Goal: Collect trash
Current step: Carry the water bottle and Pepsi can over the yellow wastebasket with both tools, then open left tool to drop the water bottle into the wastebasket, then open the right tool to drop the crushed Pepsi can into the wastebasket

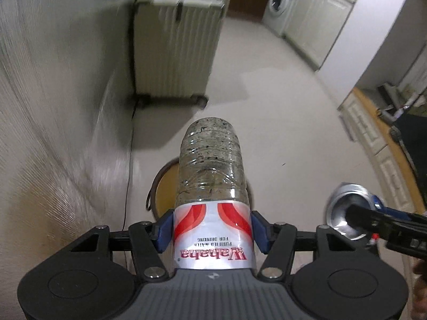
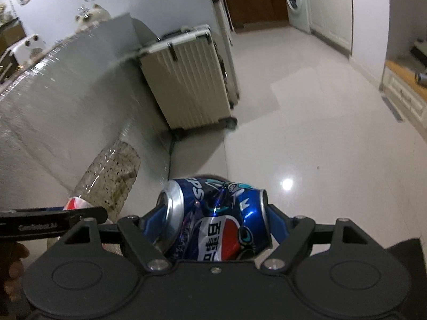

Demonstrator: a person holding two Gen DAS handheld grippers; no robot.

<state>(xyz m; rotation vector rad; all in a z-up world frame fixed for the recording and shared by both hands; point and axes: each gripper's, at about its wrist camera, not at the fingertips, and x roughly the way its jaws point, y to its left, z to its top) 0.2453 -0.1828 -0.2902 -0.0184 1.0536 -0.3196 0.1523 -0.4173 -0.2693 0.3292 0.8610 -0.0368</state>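
Plastic bottle [image 1: 210, 176] and crushed can [image 2: 216, 221]: your left gripper [image 1: 212, 228] and right gripper [image 2: 216, 222] are clenching them; you are carrying both, likely needing a bin next.

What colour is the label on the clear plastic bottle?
White with red swooshes and red lettering; the label shows best in the left wrist view.

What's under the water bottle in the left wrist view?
Below the water bottle, held by the left hand-held gripper, sits a round brown-rimmed container with yellowish interior. The bottle covers most of it; contents unseen.
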